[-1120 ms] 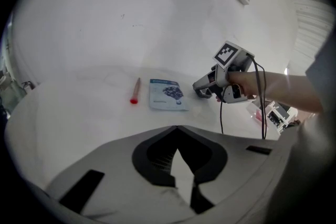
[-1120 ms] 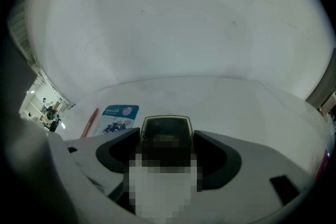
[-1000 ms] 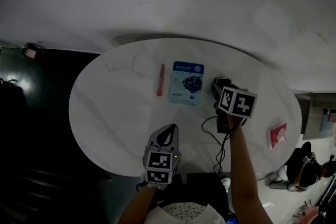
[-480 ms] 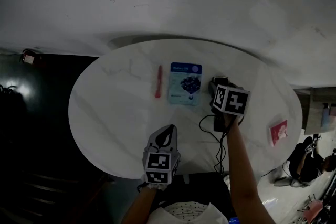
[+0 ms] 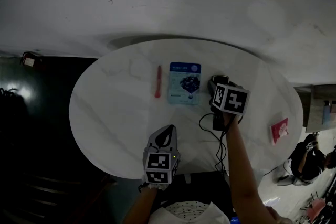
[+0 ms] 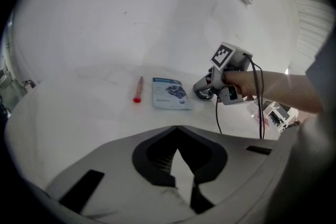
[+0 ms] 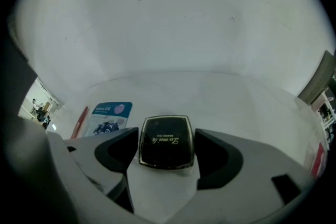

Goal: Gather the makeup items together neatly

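Head view: the right gripper (image 5: 220, 84) reaches over a white marble counter (image 5: 115, 107), its fingers closed against both sides of a black compact (image 7: 166, 141). The compact sits just beside the blue sachet (image 5: 185, 83), on the side away from the red pencil (image 5: 158, 81). The grip looks firm and level, lid up, which suits bringing the compact alongside the sachet rather than lifting it away. Whether the case rests on the counter or hangs just clear of it cannot be told.

The left gripper (image 5: 169, 131) is held nearer the person than the sachet, well apart from it. Its fingers are drawn together at the tips with nothing between them, and it appears to be waiting out of the way while the other does the work.

The red pencil lies just beside the sachet, parallel to its long edge, so those two already form a tidy row that the compact seems meant to join. A pink packet (image 5: 278, 131) lies well apart from the sachet, out beyond the compact near the counter's rim, and looks likely to need fetching. A black cable (image 5: 210, 134) trails from the right gripper over the counter's near edge.

The counter is oval and pale. A plain white wall stands behind it, with dark flooring to one side under dim light.
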### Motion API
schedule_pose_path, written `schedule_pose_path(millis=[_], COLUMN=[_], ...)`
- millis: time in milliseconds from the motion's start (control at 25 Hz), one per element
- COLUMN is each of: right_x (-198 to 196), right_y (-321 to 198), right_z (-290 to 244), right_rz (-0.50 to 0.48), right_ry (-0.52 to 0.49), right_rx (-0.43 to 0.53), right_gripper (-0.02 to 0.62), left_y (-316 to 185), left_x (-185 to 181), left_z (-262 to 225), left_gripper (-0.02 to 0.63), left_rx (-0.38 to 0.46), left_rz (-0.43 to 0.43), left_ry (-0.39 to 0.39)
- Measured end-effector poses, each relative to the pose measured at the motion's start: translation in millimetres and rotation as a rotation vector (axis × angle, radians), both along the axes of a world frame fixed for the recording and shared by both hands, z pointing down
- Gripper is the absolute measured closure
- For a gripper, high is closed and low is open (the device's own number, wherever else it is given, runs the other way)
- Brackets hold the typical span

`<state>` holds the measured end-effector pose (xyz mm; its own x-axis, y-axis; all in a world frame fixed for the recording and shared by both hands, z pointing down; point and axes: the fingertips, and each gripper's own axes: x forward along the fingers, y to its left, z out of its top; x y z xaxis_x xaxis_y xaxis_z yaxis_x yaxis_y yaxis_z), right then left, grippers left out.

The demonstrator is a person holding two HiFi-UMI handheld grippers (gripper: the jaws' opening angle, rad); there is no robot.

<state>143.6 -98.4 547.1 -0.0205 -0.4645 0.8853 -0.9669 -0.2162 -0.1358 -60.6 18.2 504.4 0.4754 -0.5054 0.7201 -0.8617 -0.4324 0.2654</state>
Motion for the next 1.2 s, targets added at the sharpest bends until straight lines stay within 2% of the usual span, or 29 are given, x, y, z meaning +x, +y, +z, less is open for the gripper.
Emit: schedule_pose_path(millis=[200, 520, 760, 920, 1200], right_x=[2, 9, 36, 69, 122], right_y=[-1, 0, 15, 36, 92], right_z=[-5, -29, -55, -69, -74], right_rz=[0.005, 0.028, 0.102, 0.172, 0.288], right_ry=[-0.004, -0.013, -0.024, 0.041, 0.090], right_rx=[0.036, 0.113, 0.197, 0.238, 0.234], right_gripper=[0.204, 0.202, 0.209, 0.318, 0.341], left_y=[1, 3, 6, 11, 24], left_x=[-1, 8, 21, 36, 66], left_z=[0, -6, -12, -16, -18], left_gripper=[0.586, 0.586, 0.586, 0.586, 0.586], left_rx=[0.003, 0.017, 0.034, 0.044, 0.039], left_rz=[-0.003, 0.018, 0.047, 0.078, 0.164], left_ry=[-0.001, 0.009, 0.016, 0.027, 0.026])
